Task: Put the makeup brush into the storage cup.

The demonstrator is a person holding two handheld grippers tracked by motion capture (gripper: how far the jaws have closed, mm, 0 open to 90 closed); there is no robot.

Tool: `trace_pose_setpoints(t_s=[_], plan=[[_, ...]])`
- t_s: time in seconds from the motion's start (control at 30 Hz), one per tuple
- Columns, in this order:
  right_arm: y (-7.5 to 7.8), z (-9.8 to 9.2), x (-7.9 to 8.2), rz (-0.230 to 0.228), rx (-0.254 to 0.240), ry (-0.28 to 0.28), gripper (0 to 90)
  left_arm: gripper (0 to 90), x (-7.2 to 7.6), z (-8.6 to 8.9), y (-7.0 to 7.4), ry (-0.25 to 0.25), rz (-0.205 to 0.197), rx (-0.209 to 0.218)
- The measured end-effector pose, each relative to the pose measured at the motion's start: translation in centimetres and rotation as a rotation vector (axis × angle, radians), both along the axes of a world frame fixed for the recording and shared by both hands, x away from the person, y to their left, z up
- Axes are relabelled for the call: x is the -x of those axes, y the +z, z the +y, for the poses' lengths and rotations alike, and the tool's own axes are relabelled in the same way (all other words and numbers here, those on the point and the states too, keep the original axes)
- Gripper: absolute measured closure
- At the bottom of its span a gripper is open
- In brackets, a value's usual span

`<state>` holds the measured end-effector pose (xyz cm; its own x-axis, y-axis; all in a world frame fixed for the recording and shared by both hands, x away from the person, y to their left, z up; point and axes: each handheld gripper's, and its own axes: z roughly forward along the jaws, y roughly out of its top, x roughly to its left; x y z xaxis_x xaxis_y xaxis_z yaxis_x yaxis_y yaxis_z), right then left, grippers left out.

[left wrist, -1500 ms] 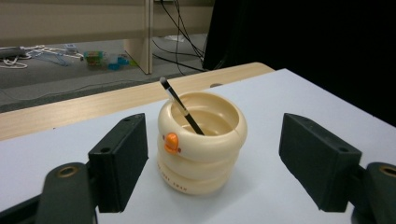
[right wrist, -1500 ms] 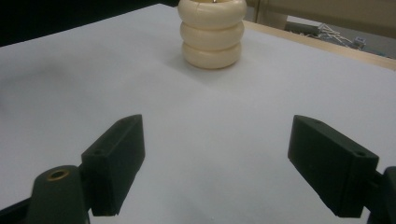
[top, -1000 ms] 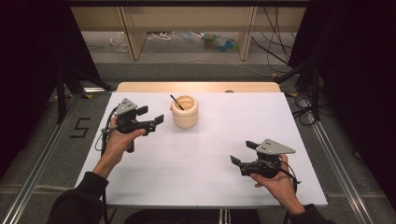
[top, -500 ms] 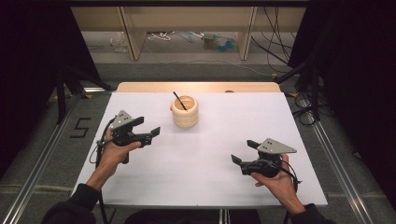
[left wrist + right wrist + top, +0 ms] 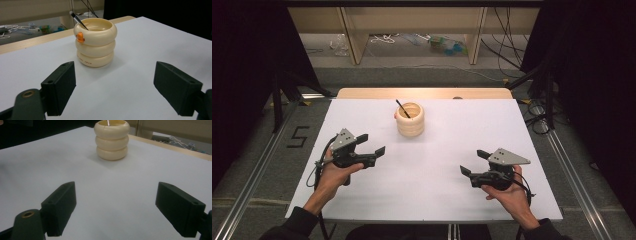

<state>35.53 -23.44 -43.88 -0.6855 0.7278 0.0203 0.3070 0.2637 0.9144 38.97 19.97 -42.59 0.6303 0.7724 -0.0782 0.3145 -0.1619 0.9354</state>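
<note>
A cream ringed pot (image 5: 410,119) (image 5: 95,42) (image 5: 112,139) stands upright at the back middle of the white table (image 5: 442,165). A thin black pen (image 5: 402,108) (image 5: 78,20) leans inside it, its tip poking out toward the back left. A small orange tab (image 5: 80,36) sits on the pot's upper ring. My left gripper (image 5: 371,143) (image 5: 113,87) is open and empty, front left of the pot and pointing at it. At the front right my right gripper (image 5: 474,162) (image 5: 115,208) hovers open and empty, well short of the pot.
A wooden strip (image 5: 422,93) runs along the table's far edge. Beyond it stand wooden shelf legs (image 5: 353,37) with cables and clutter on the floor. Metal rails (image 5: 257,165) flank the table on both sides. A floor mark "5" (image 5: 297,136) lies left.
My left gripper has pulled back toward the front left, away from the pot, over the last second. The right gripper has hardly moved. The pot and pen stay put.
</note>
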Motion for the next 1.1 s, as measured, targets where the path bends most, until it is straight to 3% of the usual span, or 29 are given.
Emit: trace_pose_setpoints(t_s=[0.27, 0.43, 0.67, 1.1], plan=[[0.3, 0.4, 0.4, -0.015, 0.004, 0.0, 18.2, 18.1, 1.0, 0.3, -0.2, -0.008, -0.01, 0.009], [0.3, 0.4, 0.4, -0.014, 0.015, 0.0, 18.2, 18.2, 1.6, 0.6, -0.4, -0.009, -0.018, -0.021], [0.4, 0.3, 0.4, -0.011, 0.011, 0.005, 18.2, 18.3, 2.1, 0.6, -0.9, -0.01, -0.012, -0.027], [0.3, 0.4, 0.4, -0.012, 0.015, 0.0, 16.8, 18.7, 3.1, 0.7, -1.1, 0.007, -0.021, 0.001]])
